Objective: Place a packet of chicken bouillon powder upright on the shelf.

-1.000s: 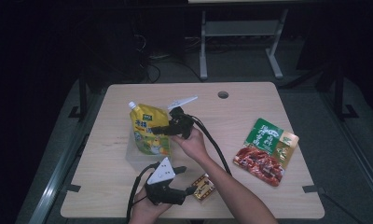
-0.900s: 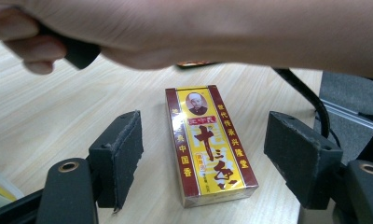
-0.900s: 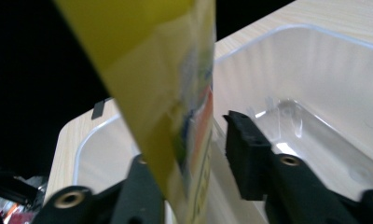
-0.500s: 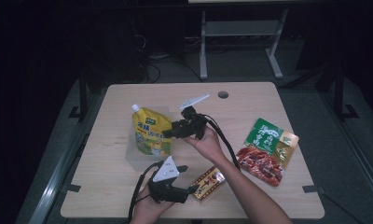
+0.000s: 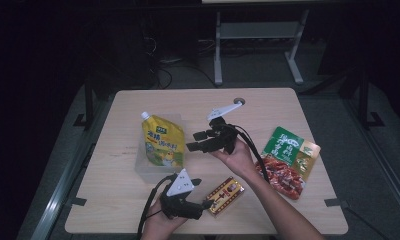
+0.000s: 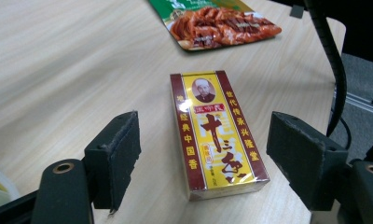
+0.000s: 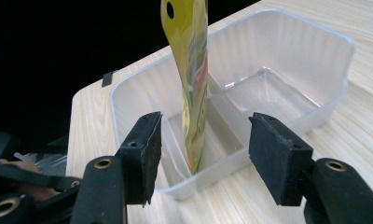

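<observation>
In the high view we see the left gripper [image 5: 206, 204] low at the near edge of the pale wooden table [image 5: 268, 107], its jaws spread wide and pointing at the small yellow-and-maroon rectangular box [image 5: 226, 195] that lies flat just beyond them. In the left gripper view that box [image 6: 213, 132] sits between the two black pads, nearer the right one, touching neither; its far end points toward the green-and-red flat food packet [image 6: 212, 21], whose top is cut off by the frame.

The right gripper [image 5: 194, 141] hovers above the table's middle, jaws also wide apart and empty, aimed at the yellow spouted stand-up pouch [image 5: 162, 140]. We see this pouch [image 7: 190, 79] edge-on in the right gripper view, standing upright inside the clear plastic rectangular tub [image 7: 296, 70], in line with the gap between the pads but beyond them. The pouch's top is cut off there, and its print is too distorted to read. In the high view the tub [image 5: 140, 165] is hard to make out, mostly hidden behind the pouch.
</observation>
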`<state>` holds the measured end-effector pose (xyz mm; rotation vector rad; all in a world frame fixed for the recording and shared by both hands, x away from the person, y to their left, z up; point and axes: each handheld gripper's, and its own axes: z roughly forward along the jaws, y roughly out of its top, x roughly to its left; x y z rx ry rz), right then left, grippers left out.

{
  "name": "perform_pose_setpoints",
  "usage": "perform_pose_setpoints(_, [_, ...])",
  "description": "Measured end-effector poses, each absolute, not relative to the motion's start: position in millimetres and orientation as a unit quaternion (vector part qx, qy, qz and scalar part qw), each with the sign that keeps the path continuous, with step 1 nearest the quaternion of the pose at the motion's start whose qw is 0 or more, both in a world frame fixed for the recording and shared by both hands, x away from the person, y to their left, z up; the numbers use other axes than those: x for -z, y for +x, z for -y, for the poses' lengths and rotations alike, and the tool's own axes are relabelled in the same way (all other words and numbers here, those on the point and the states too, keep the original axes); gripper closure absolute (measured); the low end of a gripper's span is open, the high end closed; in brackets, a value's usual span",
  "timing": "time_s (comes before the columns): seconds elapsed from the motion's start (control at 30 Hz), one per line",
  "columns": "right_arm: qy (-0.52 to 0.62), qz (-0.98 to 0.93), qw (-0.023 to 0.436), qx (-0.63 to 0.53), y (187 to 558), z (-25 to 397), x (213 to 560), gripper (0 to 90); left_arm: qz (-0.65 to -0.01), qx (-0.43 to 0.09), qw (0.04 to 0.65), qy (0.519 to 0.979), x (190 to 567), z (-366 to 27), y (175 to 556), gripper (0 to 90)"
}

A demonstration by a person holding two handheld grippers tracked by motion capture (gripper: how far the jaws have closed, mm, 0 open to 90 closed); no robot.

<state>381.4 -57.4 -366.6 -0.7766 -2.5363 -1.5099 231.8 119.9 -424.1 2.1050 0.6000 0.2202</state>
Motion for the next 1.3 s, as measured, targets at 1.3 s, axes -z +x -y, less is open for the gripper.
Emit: perform_pose_setpoints(1.3, [-0.336,0.834,-0.003,0.437,322,161,401,33.3,-0.223,-0.077,0.342,0.91,454,-71,234,19.7])
